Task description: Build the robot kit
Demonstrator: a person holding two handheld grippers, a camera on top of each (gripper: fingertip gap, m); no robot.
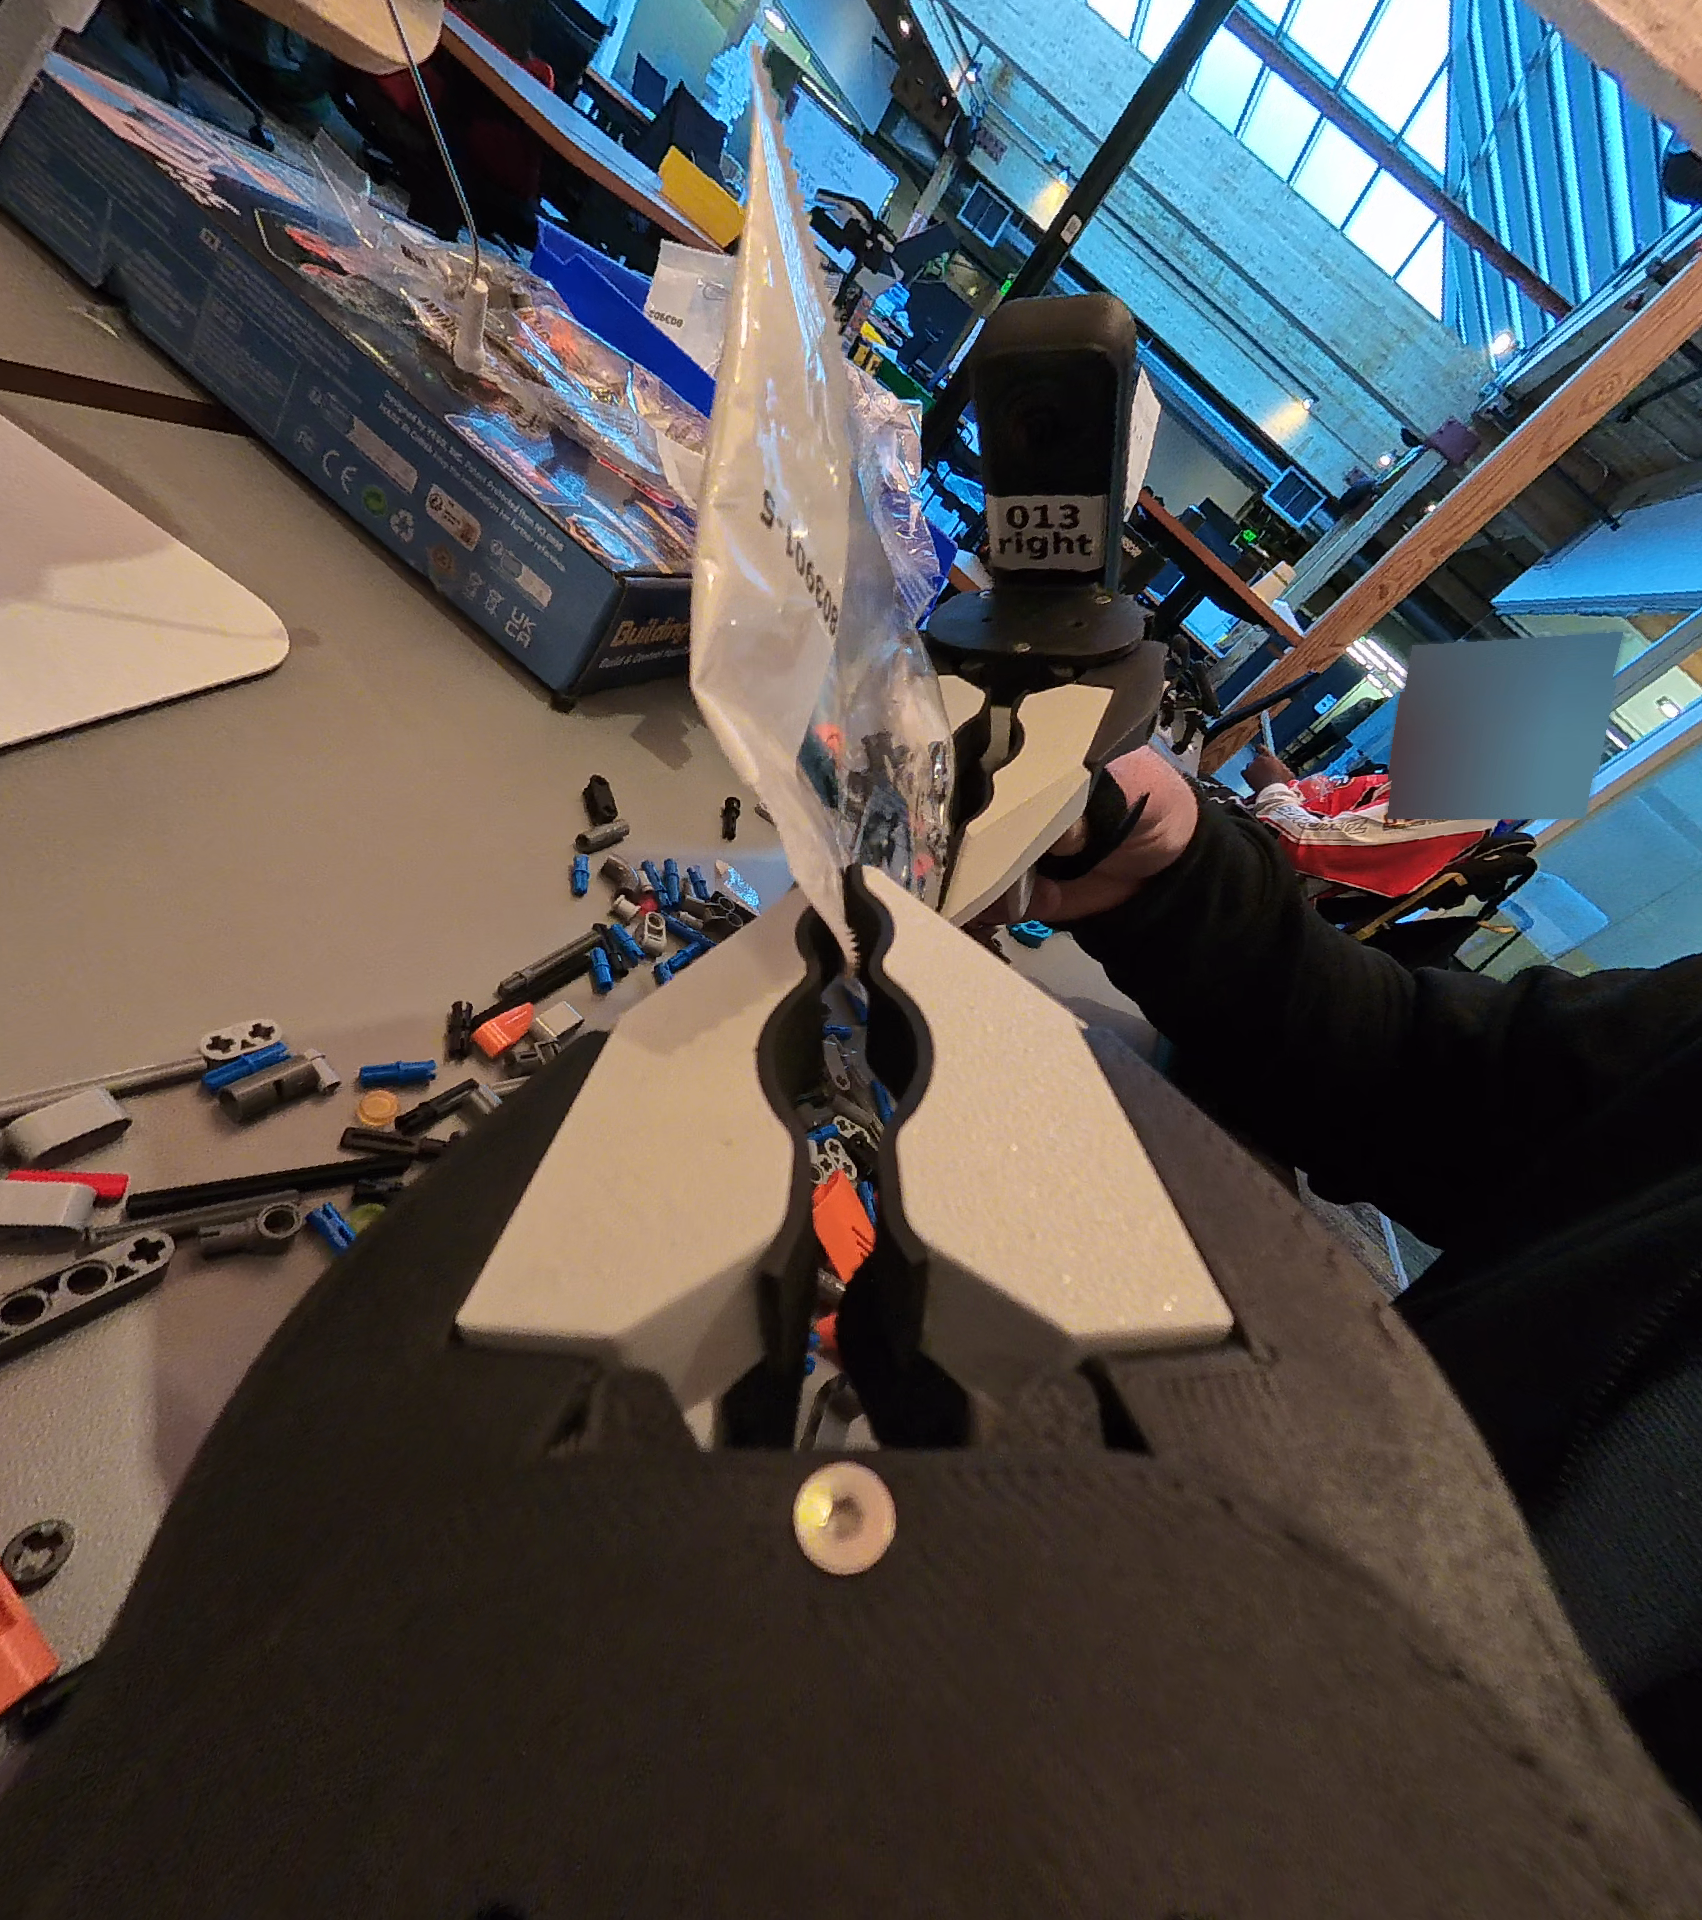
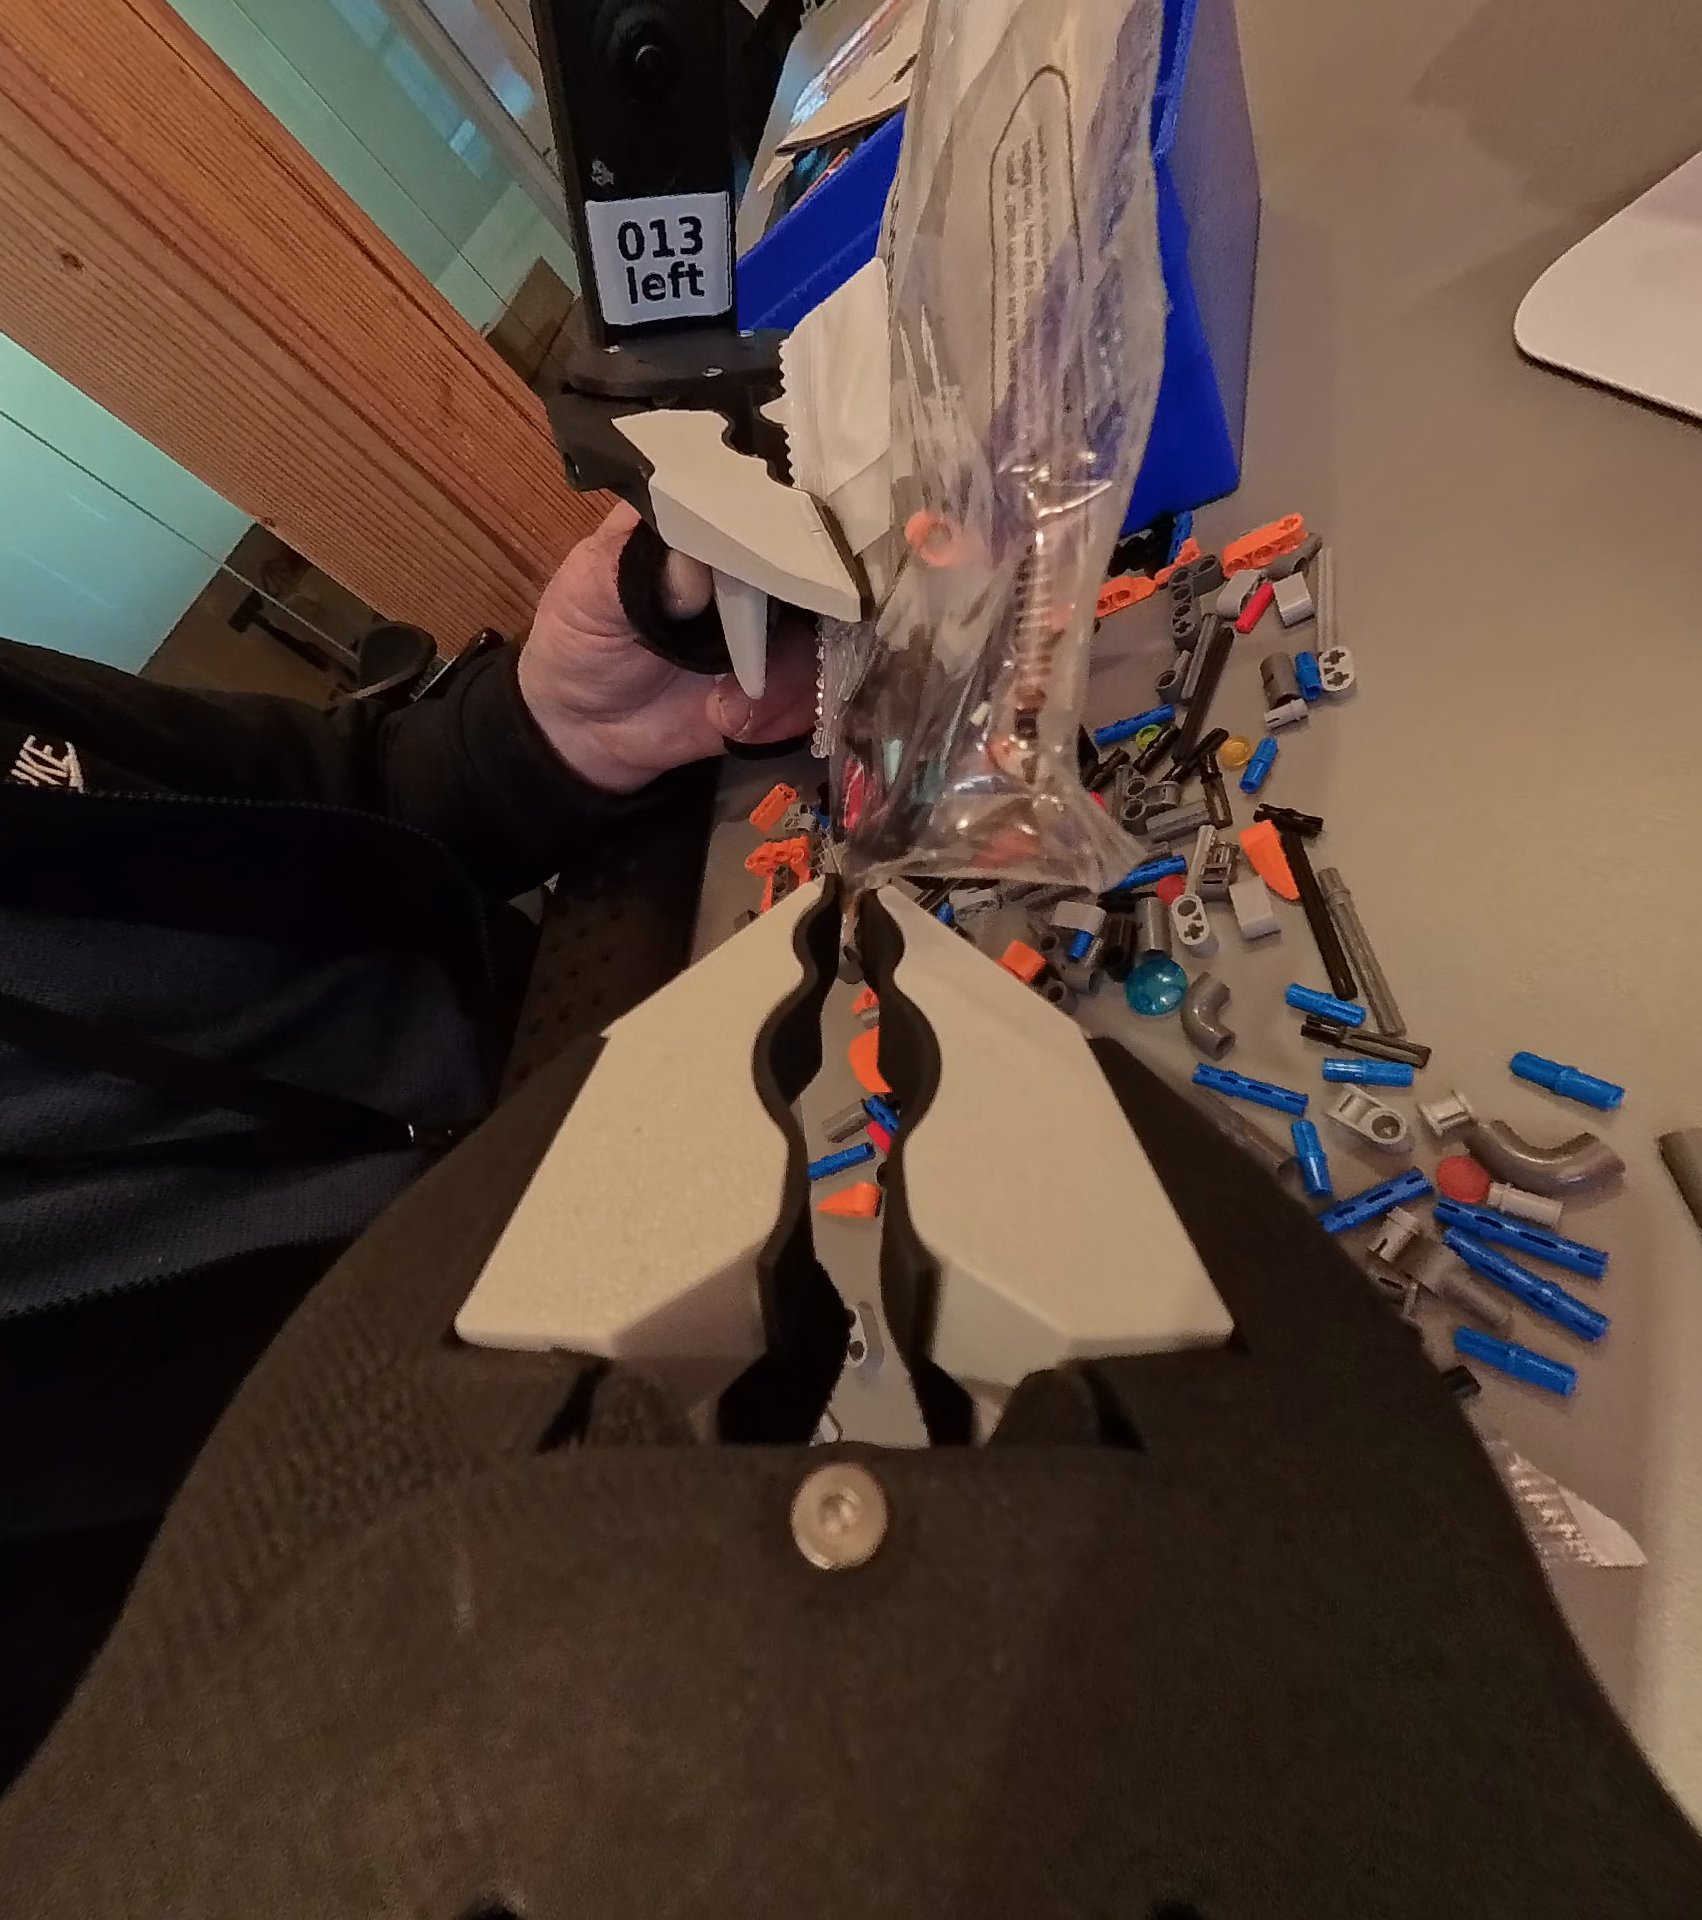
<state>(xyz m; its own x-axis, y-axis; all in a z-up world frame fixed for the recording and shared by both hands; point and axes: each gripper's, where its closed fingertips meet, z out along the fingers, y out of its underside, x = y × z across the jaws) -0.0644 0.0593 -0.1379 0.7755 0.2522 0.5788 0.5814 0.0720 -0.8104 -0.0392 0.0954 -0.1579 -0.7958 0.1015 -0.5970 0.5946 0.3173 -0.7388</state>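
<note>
A clear plastic bag (image 1: 785,499) with small building parts in its lower end hangs upright between both grippers. My left gripper (image 1: 852,906) is shut on the bag's lower edge. My right gripper (image 2: 852,896) is shut on a bottom corner of the bag (image 2: 1013,416). Each gripper also shows in the other's view: the right gripper (image 1: 959,894) is close beside the left one, and the left gripper (image 2: 845,594) pinches the bag's side edge. Loose blue, grey, black and orange parts (image 1: 618,935) lie scattered on the grey table (image 1: 359,831) below, and show in the right wrist view (image 2: 1242,831) too.
A blue product box (image 1: 307,343) with more clear bags on it lies at the back. A blue bin (image 2: 1200,260) stands behind the bag. A white rounded board (image 1: 47,582) lies on the table. A person's hands and dark sleeves (image 1: 1346,1039) hold the grippers. The grippers' ends are close to 6 cm from one another.
</note>
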